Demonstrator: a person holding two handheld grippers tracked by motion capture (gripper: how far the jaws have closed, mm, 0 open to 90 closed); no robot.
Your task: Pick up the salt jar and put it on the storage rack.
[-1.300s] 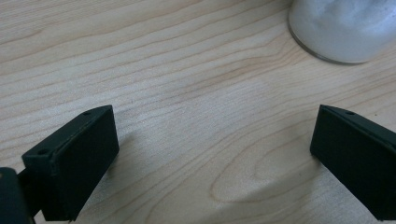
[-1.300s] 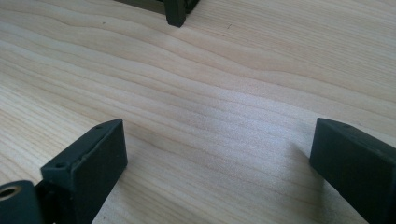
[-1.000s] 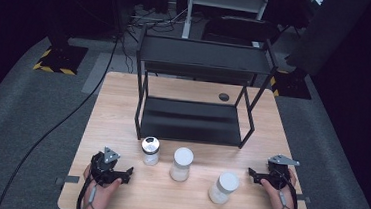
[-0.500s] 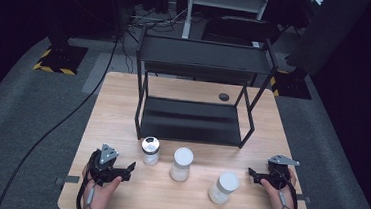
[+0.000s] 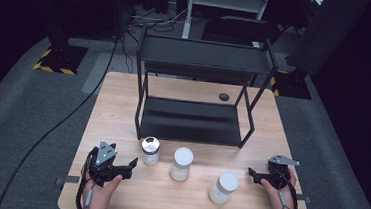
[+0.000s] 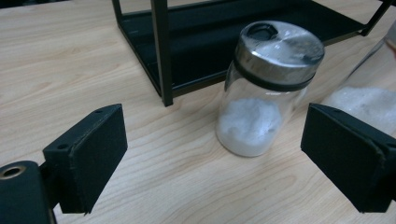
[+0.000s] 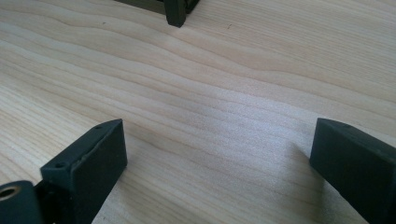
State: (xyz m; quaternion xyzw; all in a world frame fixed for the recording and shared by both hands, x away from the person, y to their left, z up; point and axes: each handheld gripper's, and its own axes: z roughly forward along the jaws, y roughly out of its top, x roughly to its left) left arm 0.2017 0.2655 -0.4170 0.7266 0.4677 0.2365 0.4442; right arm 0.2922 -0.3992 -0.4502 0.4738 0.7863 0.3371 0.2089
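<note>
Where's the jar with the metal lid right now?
In the high view, the metal-lidded jar stands left of the two white-lidded jars, before the black shelf.

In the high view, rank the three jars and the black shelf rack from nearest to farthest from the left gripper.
From the left gripper:
1. Metal-lidded jar, just to its right, in front of the rack's near left leg.
2. Middle white-lidded jar, at the table's centre front.
3. Right white-lidded jar, near the right gripper.
The black shelf rack stands behind; its near leg comes about as close as the middle jar, too close to call.
</note>
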